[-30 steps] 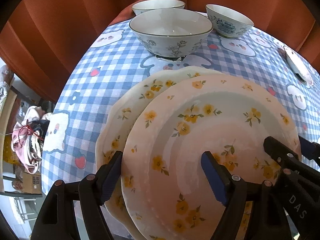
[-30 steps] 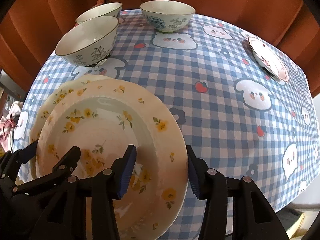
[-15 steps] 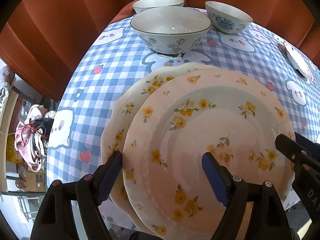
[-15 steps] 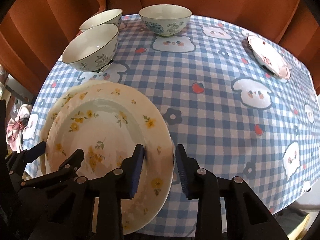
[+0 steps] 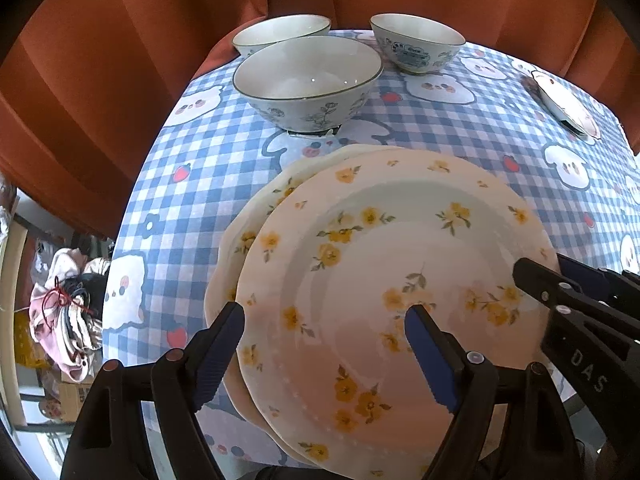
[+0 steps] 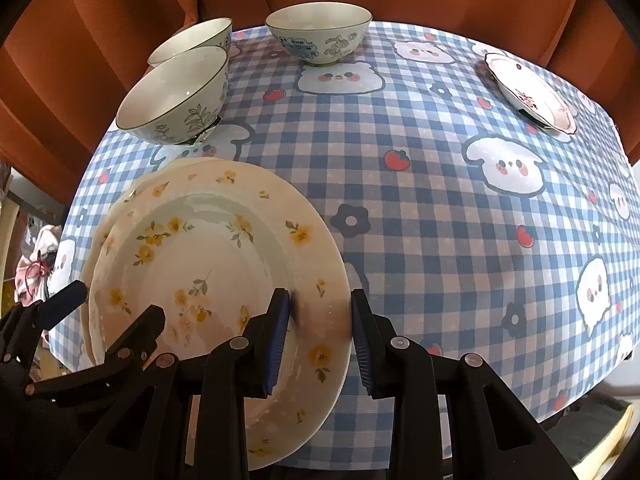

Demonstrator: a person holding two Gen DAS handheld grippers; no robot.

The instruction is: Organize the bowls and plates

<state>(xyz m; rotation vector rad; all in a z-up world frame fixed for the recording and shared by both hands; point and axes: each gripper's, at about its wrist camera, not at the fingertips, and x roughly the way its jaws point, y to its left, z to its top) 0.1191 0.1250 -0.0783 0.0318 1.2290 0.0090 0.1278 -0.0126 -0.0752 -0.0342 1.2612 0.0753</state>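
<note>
A cream plate with yellow flowers [image 5: 392, 264] [image 6: 208, 264] lies on a second like plate [image 5: 244, 236] [image 6: 120, 204] at the table's near left edge. My right gripper [image 6: 320, 320] is shut on the top plate's right rim, one finger above and one below. My left gripper [image 5: 324, 344] is open, its fingers astride the top plate's left rim without squeezing it. Three white bowls with blue flower prints stand at the far left: the nearest [image 5: 306, 80] [image 6: 176, 92], one behind it [image 5: 280, 32] [image 6: 192, 38], one further right [image 5: 416, 46] [image 6: 318, 28].
A blue-checked tablecloth [image 6: 420, 200] with bear and strawberry prints covers the table. A small pink-rimmed plate [image 6: 528, 92] [image 5: 564, 106] sits at the far right. An orange curtain [image 6: 100, 40] hangs behind. Clutter [image 5: 68, 312] lies on the floor left of the table.
My right gripper has closed from open onto the top plate's right rim. Both views have drawn back and risen a little. The left gripper has stayed open.
</note>
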